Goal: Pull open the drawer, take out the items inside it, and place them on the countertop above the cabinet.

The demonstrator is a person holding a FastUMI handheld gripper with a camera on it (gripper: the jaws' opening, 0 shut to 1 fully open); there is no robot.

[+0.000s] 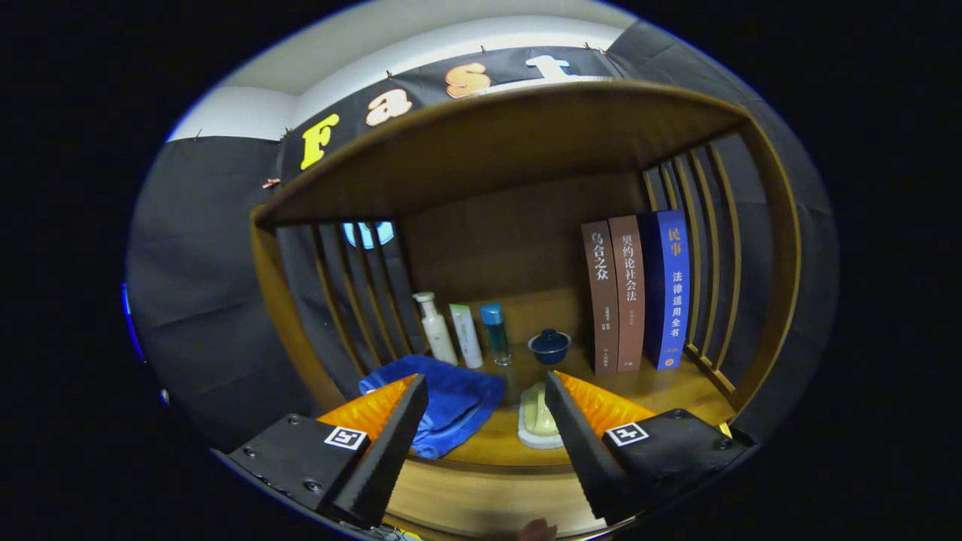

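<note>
A hand-held gripper (485,391), its fingers spread wide and holding nothing, hangs before a wooden shelf unit above the countertop (661,387). Just ahead of the left finger lies a folded blue towel (451,402); a pale soap dish (537,421) sits touching the right finger's inner edge. Beyond them stand three bottles (466,334), a small blue lidded bowl (549,346) and three upright books (635,293). The drawer cannot be made out here; the raised, empty pose suggests a placing step, not a reach inside
</note>
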